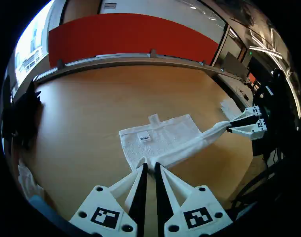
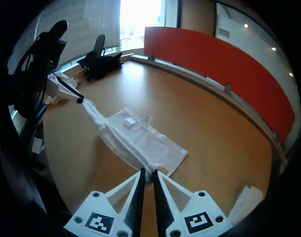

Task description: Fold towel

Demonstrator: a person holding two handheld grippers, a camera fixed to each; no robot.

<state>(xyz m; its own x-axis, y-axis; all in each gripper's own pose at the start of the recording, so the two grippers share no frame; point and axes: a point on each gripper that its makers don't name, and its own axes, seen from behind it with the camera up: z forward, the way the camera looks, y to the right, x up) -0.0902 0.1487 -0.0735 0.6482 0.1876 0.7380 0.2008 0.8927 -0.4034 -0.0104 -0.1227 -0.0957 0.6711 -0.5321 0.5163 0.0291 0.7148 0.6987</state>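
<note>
Wooden table (image 1: 91,118) spans mid-frame. Red partition (image 1: 126,35) lines its far edge, upper frame. Black bag (image 2: 101,63) rests upper left, below a bright window (image 2: 140,19).

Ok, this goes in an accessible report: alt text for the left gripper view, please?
The left gripper pinches one corner of a white towel on a wooden table; the right gripper, farther off, pinches another, with that edge drawn between them. A red partition stands behind.
</note>
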